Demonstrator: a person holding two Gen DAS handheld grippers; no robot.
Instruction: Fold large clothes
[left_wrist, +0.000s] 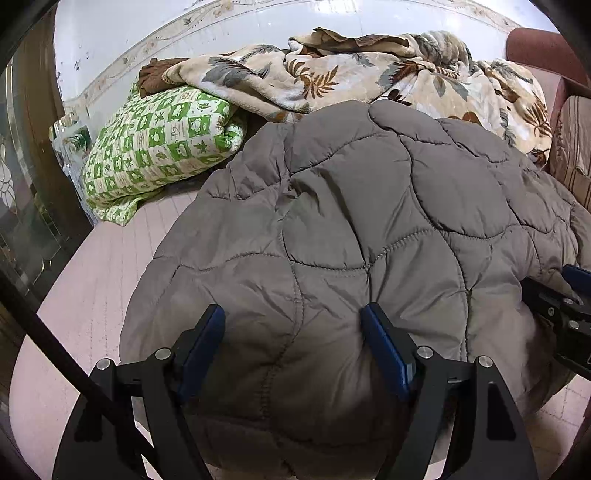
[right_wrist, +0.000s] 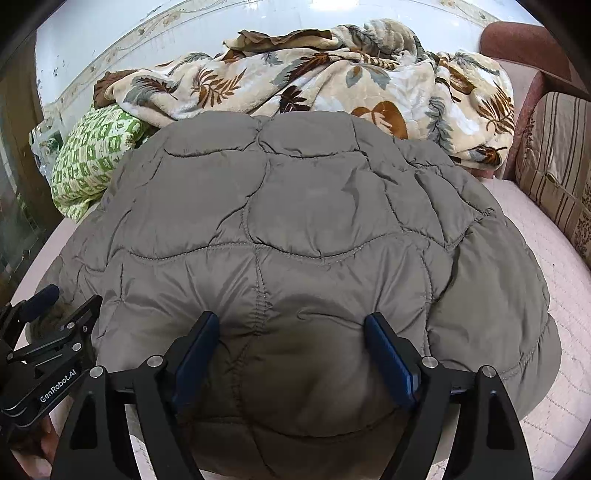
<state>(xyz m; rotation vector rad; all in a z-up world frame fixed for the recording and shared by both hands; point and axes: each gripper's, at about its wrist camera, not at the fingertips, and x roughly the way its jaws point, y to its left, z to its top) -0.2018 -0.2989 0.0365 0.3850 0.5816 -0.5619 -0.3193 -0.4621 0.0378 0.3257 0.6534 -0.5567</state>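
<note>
Two grippers, left (left_wrist: 293, 350) and right (right_wrist: 291, 354), stand with jaws spread wide at frame bottom, padding bulging between the pads, nothing pinched. The grey coat (left_wrist: 351, 221) fills mid-frame on the bed (right_wrist: 546, 240), apparently doubled over; further folds likely remain. Blankets (left_wrist: 369, 70) crowd the top.

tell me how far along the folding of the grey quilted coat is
Done: the grey quilted coat already lies as a compact padded bundle on the pink bed cover. In hand: the left gripper and right gripper stand open side by side at its near edge, pinching nothing. Left: perhaps a last tidy; the floral blanket behind is unfolded.
</note>
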